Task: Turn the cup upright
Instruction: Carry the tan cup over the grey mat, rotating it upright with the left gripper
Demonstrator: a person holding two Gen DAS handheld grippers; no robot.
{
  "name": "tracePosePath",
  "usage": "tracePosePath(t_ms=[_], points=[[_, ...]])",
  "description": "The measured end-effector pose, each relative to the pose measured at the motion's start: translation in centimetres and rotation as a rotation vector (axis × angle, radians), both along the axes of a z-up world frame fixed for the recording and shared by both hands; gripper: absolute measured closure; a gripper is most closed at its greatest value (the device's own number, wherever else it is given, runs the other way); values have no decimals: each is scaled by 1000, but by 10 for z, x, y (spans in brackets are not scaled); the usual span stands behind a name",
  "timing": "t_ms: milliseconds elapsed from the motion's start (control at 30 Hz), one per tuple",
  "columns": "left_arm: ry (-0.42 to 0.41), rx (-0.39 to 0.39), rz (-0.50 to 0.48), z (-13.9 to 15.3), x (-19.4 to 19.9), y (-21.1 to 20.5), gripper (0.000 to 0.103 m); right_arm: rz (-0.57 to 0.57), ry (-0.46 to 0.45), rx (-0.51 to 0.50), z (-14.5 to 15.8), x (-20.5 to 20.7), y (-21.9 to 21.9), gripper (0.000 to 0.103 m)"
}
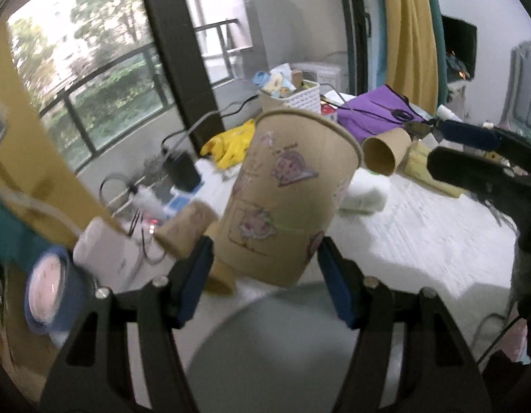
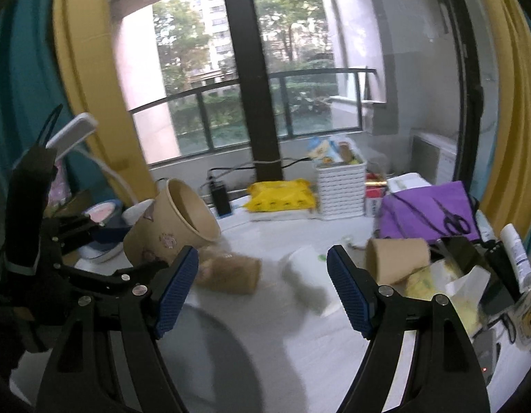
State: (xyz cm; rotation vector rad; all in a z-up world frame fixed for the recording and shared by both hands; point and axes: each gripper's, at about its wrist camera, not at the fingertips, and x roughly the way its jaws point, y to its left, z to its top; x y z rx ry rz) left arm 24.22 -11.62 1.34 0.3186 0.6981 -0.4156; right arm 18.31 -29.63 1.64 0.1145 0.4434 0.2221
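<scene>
A tan paper cup [image 1: 282, 192] with pink cartoon prints sits between the blue pads of my left gripper [image 1: 263, 258], mouth up and tilted to the right, held above the white table. My left gripper is shut on its lower body. In the right wrist view the same cup [image 2: 169, 227] shows at the left, tilted with its mouth toward the upper right, with the left gripper's black frame around it. My right gripper [image 2: 262, 275] is open and empty above the table.
Other tan cups lie on their sides: one [image 1: 186, 230] left of the held cup, one [image 1: 385, 155] at the right, also in the right wrist view [image 2: 396, 261]. A white cup [image 2: 306, 275] lies mid-table. A white basket [image 2: 341, 189], yellow pack [image 2: 282, 196] and purple cloth [image 2: 427, 210] stand behind.
</scene>
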Motion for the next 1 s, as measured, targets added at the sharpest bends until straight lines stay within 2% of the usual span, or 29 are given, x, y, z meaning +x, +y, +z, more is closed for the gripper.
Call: tracePosePath(t_ms=[167, 400, 600, 833, 1000], points=[[1, -70, 66, -8, -38, 30, 39, 70, 9, 17, -2, -23, 25, 23], [-92, -124, 170, -14, -108, 56, 39, 172, 37, 63, -5, -52, 53, 23], [-124, -192, 224, -18, -154, 77, 39, 259, 44, 86, -3, -80, 75, 23], [-170, -228, 254, -20, -196, 96, 39, 341, 27, 75, 0, -113, 100, 23], [-192, -233, 282, -34, -223, 104, 39, 406, 41, 91, -7, -131, 117, 23]])
